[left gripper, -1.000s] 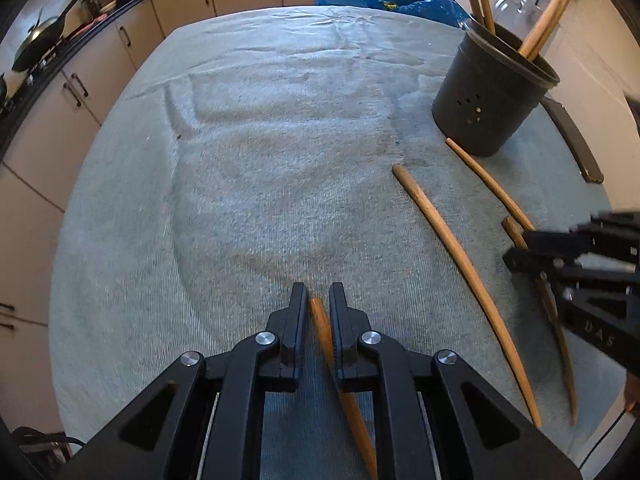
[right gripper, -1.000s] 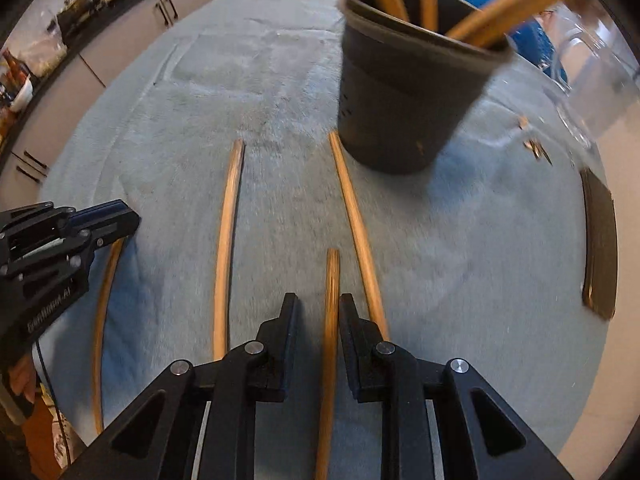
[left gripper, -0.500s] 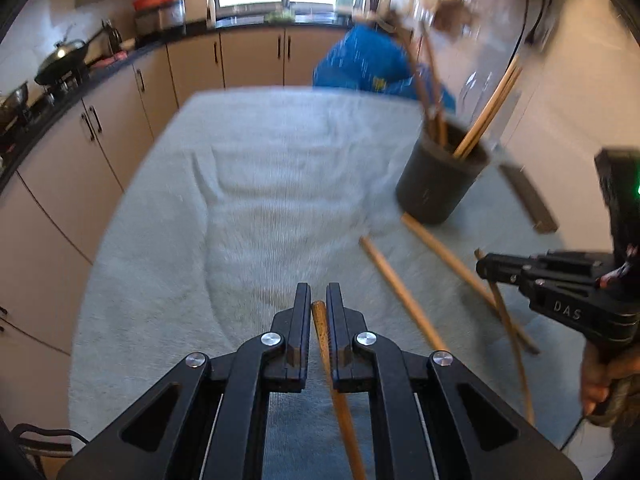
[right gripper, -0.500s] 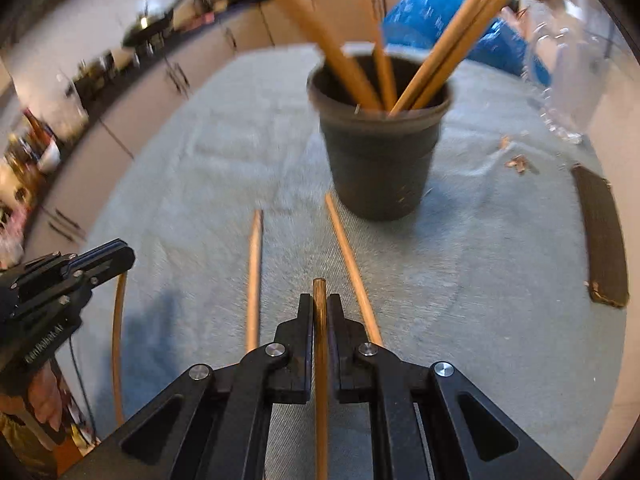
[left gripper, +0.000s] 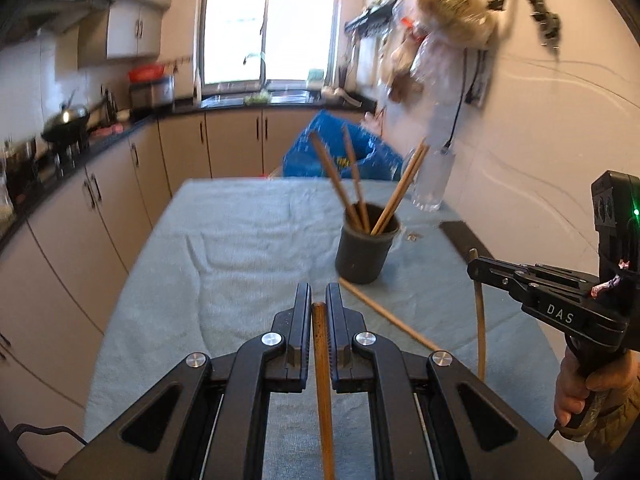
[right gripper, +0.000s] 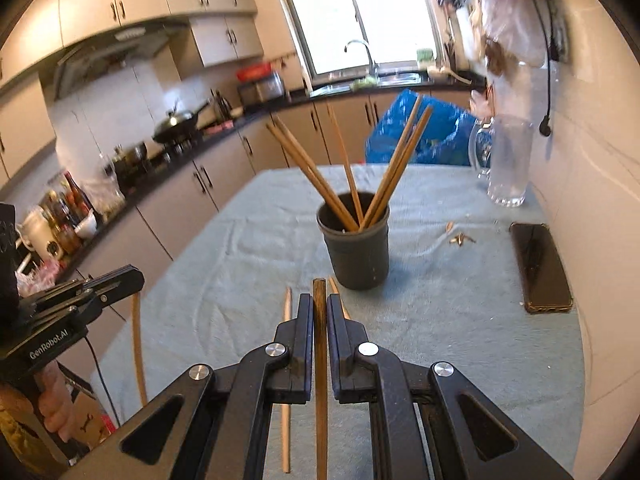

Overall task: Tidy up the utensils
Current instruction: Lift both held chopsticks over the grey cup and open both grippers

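Observation:
My left gripper (left gripper: 318, 300) is shut on a wooden chopstick (left gripper: 322, 376) and holds it above the table. My right gripper (right gripper: 319, 308) is shut on another wooden chopstick (right gripper: 320, 364), also lifted. A dark round holder (left gripper: 366, 250) with several chopsticks standing in it sits ahead on the grey-green cloth; it also shows in the right wrist view (right gripper: 357, 254). One loose chopstick (left gripper: 384, 314) lies on the cloth in front of the holder. In the right wrist view two loose chopsticks (right gripper: 286, 380) lie by my fingers. The right gripper shows in the left wrist view (left gripper: 476, 270), its chopstick hanging down.
A black phone (right gripper: 540, 266) lies at the table's right edge. A glass jug (right gripper: 506, 160) stands at the far right by the wall. A blue bag (right gripper: 420, 132) sits behind the table. Small scraps (right gripper: 460, 238) lie on the cloth. Cabinets and a stove line the left.
Both grippers have lifted and tilted up from the cloth, each carrying its chopstick. The right gripper closed on its chopstick. The holder now appears farther ahead and lower.

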`<state>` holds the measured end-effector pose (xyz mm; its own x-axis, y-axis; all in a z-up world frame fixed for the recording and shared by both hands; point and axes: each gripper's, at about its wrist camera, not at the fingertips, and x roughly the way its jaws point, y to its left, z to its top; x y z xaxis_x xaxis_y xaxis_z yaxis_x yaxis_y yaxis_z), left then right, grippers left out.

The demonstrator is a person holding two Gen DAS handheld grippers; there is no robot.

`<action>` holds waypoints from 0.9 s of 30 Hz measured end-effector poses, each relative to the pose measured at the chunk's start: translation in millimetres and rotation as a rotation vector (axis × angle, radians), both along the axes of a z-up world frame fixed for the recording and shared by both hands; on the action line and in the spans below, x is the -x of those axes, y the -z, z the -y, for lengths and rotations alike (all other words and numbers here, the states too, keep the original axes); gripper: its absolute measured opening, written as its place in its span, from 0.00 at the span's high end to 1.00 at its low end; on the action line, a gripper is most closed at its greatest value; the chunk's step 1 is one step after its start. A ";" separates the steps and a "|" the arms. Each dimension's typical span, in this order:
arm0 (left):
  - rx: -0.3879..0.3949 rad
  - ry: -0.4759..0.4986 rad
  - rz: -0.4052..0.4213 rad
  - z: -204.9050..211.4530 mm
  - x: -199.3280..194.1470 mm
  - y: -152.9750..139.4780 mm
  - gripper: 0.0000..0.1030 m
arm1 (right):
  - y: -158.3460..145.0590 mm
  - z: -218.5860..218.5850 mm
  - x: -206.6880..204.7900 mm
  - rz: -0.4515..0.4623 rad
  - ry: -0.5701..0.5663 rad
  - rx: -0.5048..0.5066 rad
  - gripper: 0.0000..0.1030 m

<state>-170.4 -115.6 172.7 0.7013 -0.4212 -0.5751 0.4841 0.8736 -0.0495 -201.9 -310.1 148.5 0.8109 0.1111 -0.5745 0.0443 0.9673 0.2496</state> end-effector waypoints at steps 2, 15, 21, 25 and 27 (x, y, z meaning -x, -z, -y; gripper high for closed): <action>0.010 0.012 0.040 1.3 10.6 -8.0 0.94 | -4.1 0.1 9.6 0.031 0.008 -0.002 0.93; 0.156 0.038 0.082 2.4 25.5 -45.7 0.94 | -27.9 4.0 36.2 0.147 0.023 -0.035 0.93; 0.167 0.048 0.092 8.9 18.5 -48.6 0.94 | -27.0 8.6 29.1 0.152 0.022 -0.051 0.93; 0.180 0.048 0.096 9.8 12.7 -53.1 0.94 | -32.5 13.9 24.6 0.165 0.025 -0.051 0.93; 0.193 0.052 0.091 9.0 8.5 -57.4 0.94 | -36.2 16.2 22.8 0.174 0.031 -0.051 0.93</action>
<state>-178.9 -124.6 230.0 0.7211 -0.5546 -0.4152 0.5387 0.8257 -0.1673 -224.7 -326.3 184.7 0.9011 0.1100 -0.4194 0.0255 0.9522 0.3045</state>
